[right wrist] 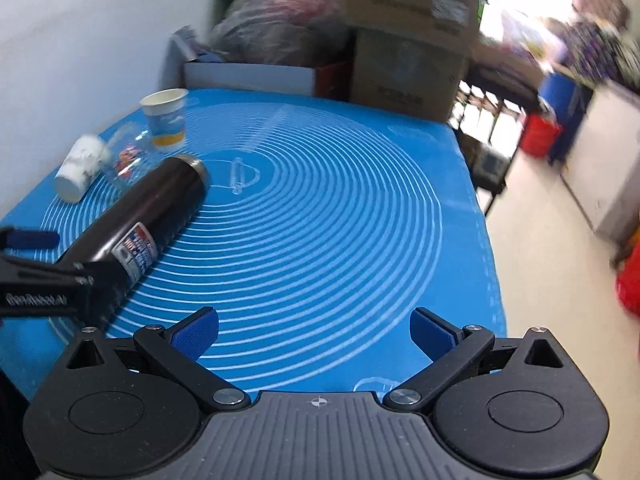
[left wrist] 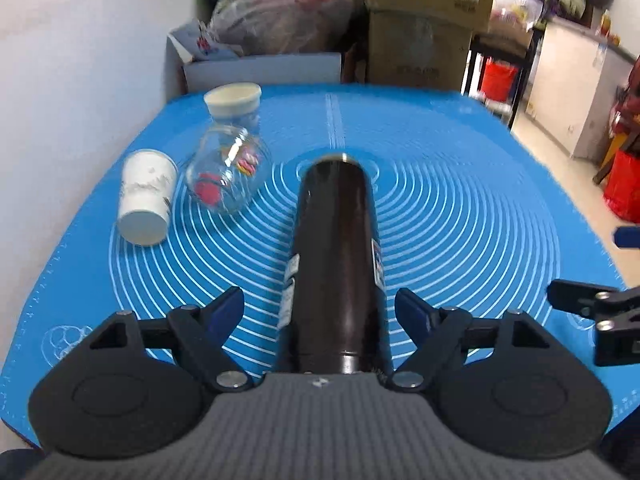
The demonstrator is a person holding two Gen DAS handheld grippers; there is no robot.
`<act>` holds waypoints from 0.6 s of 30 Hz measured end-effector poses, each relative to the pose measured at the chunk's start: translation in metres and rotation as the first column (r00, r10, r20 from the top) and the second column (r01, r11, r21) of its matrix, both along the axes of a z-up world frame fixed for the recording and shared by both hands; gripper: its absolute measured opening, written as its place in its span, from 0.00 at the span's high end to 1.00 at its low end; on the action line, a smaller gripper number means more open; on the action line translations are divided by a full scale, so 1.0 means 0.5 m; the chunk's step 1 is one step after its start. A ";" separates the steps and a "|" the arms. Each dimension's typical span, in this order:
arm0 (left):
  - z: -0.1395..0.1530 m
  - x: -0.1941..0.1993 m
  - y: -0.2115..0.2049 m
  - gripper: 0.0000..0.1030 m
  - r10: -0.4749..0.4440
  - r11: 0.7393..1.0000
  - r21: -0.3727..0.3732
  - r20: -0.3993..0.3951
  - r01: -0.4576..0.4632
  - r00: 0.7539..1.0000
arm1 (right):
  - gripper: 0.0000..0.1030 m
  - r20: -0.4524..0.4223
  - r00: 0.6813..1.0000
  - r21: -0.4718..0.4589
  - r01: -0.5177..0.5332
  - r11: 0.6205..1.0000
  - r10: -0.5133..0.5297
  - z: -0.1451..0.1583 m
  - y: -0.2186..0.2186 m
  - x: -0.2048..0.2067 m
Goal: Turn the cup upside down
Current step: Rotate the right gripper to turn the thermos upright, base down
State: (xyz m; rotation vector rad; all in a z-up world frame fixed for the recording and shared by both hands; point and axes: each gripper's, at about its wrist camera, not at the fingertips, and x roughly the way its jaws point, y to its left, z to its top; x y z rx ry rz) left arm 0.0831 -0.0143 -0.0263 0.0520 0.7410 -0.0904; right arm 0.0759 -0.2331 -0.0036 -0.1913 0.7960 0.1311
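A dark brown cylindrical cup (left wrist: 338, 248) lies on its side on the blue mat (left wrist: 460, 208), its far end pointing away. My left gripper (left wrist: 320, 308) is open, its blue pads on either side of the cup without touching it. In the right wrist view the same cup (right wrist: 148, 216) lies at the left, with the left gripper's black finger (right wrist: 44, 276) by its near end. My right gripper (right wrist: 314, 334) is open and empty above the mat (right wrist: 320, 220), to the right of the cup.
A white paper cup (left wrist: 146, 196) stands upside down at the left. A clear glass jar (left wrist: 228, 168) tilts beside it. A paper cup (right wrist: 166, 118) stands upright behind. Boxes (left wrist: 424, 24) and bags (left wrist: 284, 8) stand beyond the far edge. A white wall (left wrist: 80, 60) is left.
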 end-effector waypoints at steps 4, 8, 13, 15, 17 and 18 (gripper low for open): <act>0.034 -0.033 0.039 0.16 0.030 1.000 0.007 0.067 -0.030 0.997 | 0.00 0.023 0.986 -0.230 -0.157 0.960 0.166 0.049 0.062 0.011; 0.056 -0.058 0.102 0.14 0.089 0.996 -0.005 0.100 -0.089 0.991 | 0.00 0.004 0.922 -0.603 -0.307 0.736 0.387 0.071 0.163 0.012; 0.041 -0.088 0.181 0.14 0.187 0.982 -0.011 0.131 -0.187 0.974 | 0.00 -0.240 0.738 -0.862 -0.460 0.210 0.631 0.024 0.280 -0.001; 0.030 -0.095 0.208 0.14 0.206 0.978 -0.011 0.124 -0.206 0.971 | 0.00 -0.372 0.642 -0.878 -0.478 -0.029 0.670 -0.011 0.316 -0.007; 0.020 -0.101 0.233 0.14 0.225 0.974 -0.012 0.123 -0.226 0.967 | 0.00 -0.500 0.523 -0.842 -0.480 -0.246 0.690 -0.043 0.340 -0.017; 0.015 -0.104 0.245 0.14 0.236 0.972 -0.016 0.122 -0.235 0.964 | 0.00 -0.559 0.462 -0.817 -0.452 -0.359 0.689 -0.061 0.349 -0.022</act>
